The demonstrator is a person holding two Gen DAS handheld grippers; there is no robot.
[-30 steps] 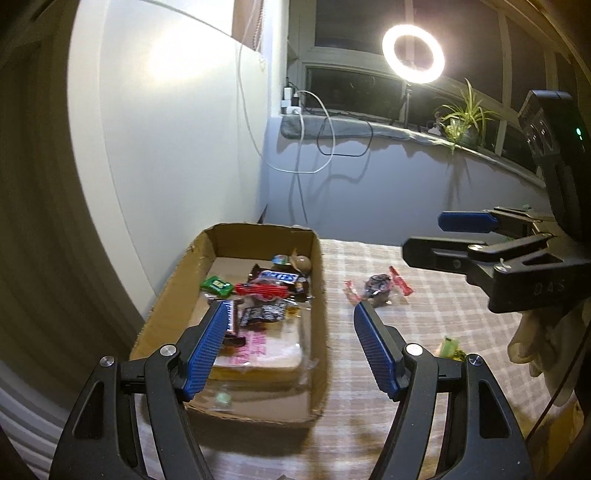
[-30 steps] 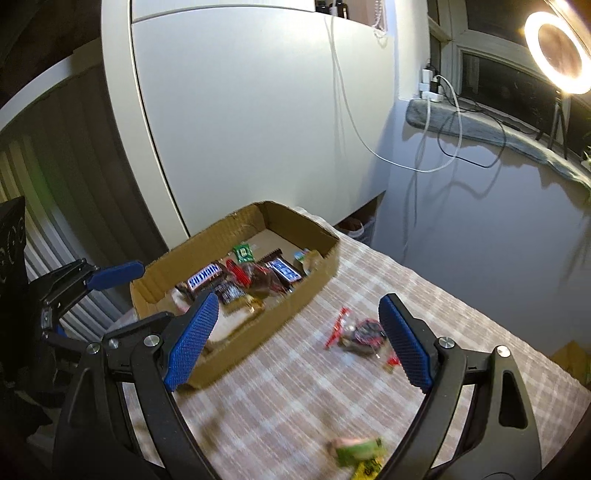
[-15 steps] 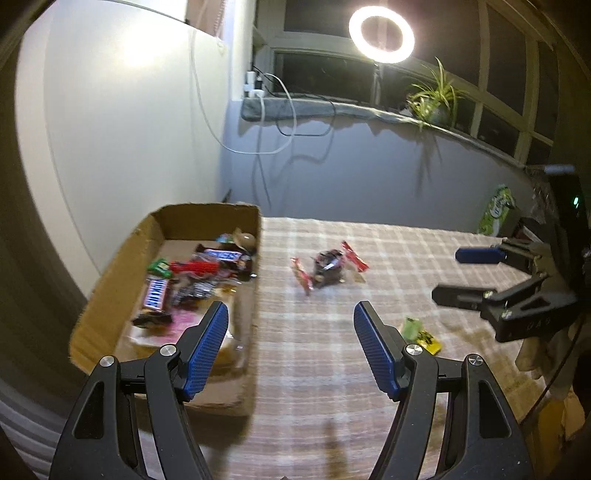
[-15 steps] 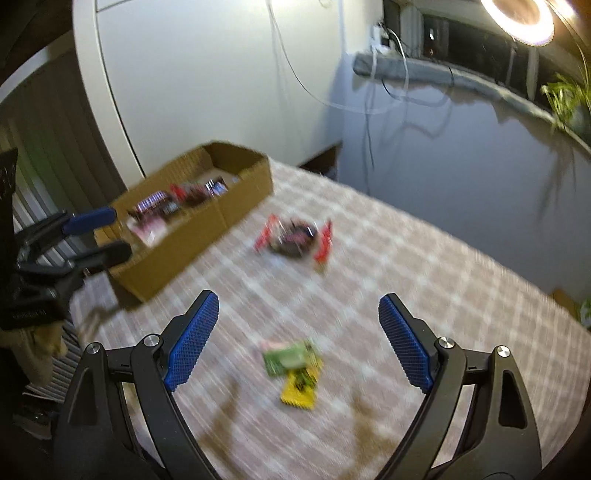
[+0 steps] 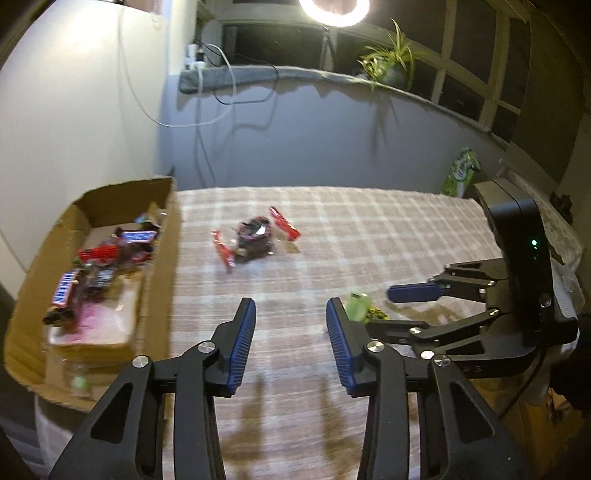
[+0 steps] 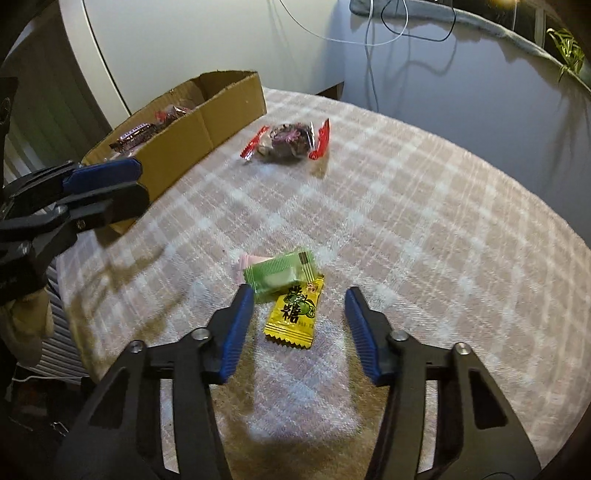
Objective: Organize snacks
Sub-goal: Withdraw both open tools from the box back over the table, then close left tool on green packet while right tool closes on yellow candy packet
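A cardboard box [image 5: 170, 206] [image 6: 207, 122] with several wrapped snacks stands at the table's left. On the checked cloth lie a dark sweet in a red-ended wrapper [image 5: 255, 236] [image 6: 290, 140], a green packet [image 6: 279, 275] [image 5: 356, 304] and a yellow packet [image 6: 295, 314]. My right gripper [image 6: 299, 306] hangs just above the yellow packet, jaws closing, pads not touching it. My left gripper [image 5: 291, 321] is over bare cloth, jaws closing on nothing. The right gripper [image 5: 402, 310] also shows at the right of the left wrist view.
A pink packet [image 6: 245, 260] peeks out behind the green one. A wall with cables, a sill with a plant [image 5: 388, 62] and a ring light [image 5: 334, 11] lie beyond the table. A green bag [image 5: 460, 173] stands off the far right corner.
Both grippers swung right from the box and sank toward the cloth. Their jaws have narrowed. The right one now hangs over the green and yellow packets.
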